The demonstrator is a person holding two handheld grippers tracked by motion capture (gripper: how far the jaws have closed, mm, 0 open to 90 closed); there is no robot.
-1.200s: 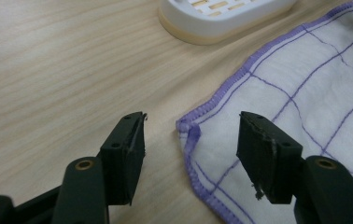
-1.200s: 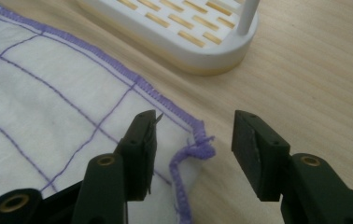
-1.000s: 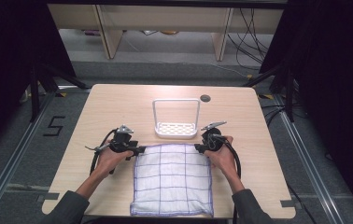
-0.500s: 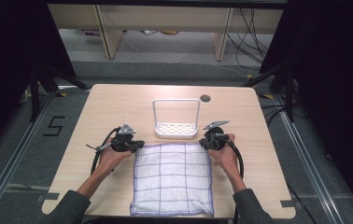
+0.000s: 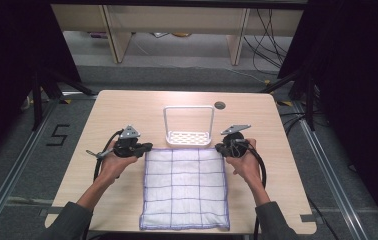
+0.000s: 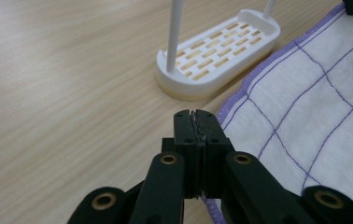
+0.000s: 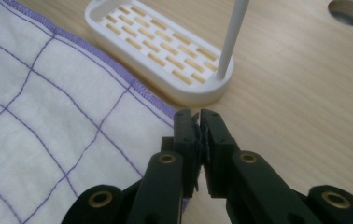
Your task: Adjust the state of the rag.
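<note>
- Left gripper (image 6: 196, 122): jaws have just been closing and now stand pressed together on the cloth's (image 5: 186, 187) far left corner; purple hem disappears between the pads in the left gripper view.
- Right gripper (image 7: 197, 122): the same on the far right corner; jaws have just been closing, a thin fold of hem is pinched between them, and a hairline gap shows at the tips.
- Seen from the high view, left gripper (image 5: 147, 148) and right gripper (image 5: 220, 148) sit at the two far corners, one hand behind each, forearms coming in from the near edge.
- Judgement: a two-corner pinch on one edge keeps that edge taut and level, which suits lifting it to fold the cloth or to drape it over something.
- Cloth: white with a purple grid and purple hem, lying flat on the table (image 5: 127, 107), near half of the top, centred between the hands. Its far edge runs just beside the rack's base; I cannot tell whether they touch.
- Rack (image 5: 189, 137): white oval slotted base with an upright hoop. Nothing rests on the base or hangs from the hoop.
- Hole (image 5: 220, 105) in the tabletop beyond the rack, to the right; nothing through it.
- Judgement: the hoop's closeness makes it a likely place to hang the cloth.
</note>
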